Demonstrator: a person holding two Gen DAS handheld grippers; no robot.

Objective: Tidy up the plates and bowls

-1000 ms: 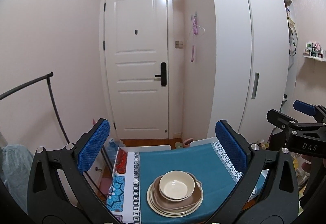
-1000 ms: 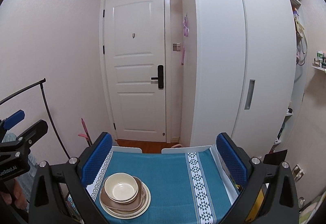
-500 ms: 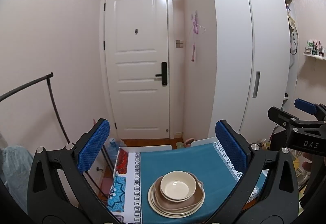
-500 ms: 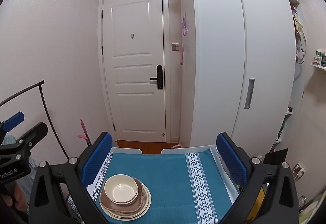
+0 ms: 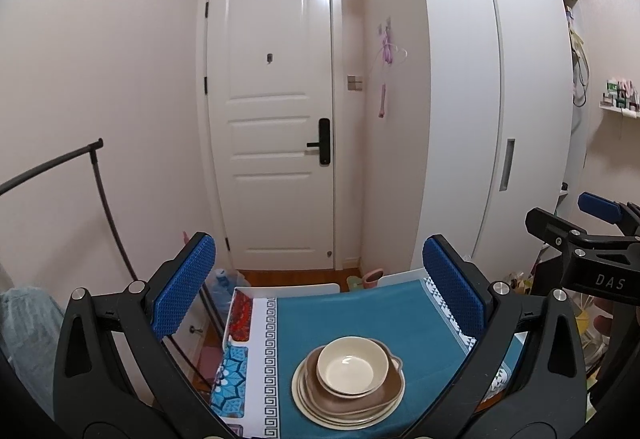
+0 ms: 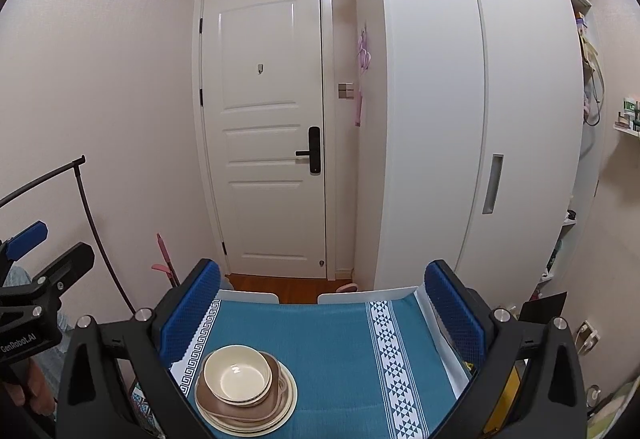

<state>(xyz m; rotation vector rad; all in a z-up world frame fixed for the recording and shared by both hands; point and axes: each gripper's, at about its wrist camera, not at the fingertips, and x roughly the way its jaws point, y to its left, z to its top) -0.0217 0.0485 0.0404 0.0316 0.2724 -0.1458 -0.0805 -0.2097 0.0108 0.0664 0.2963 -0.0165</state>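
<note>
- On the teal tablecloth [image 5: 360, 315] sits a cream bowl [image 5: 352, 365], nested in a brown dish [image 5: 360, 397] atop stacked cream plates [image 5: 316, 409].
- Left gripper [image 5: 320, 295] hangs above, jaws spread wide, empty.
- Right gripper [image 6: 322, 313] likewise gapes, holding nothing.

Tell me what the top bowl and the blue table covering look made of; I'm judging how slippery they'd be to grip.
The cream bowl looks like glazed ceramic or melamine; a small bright highlight on its inner base suggests a smooth, glossy finish. The teal cloth looks like woven fabric: matte, with no glare and white patterned bands running across it.
</note>
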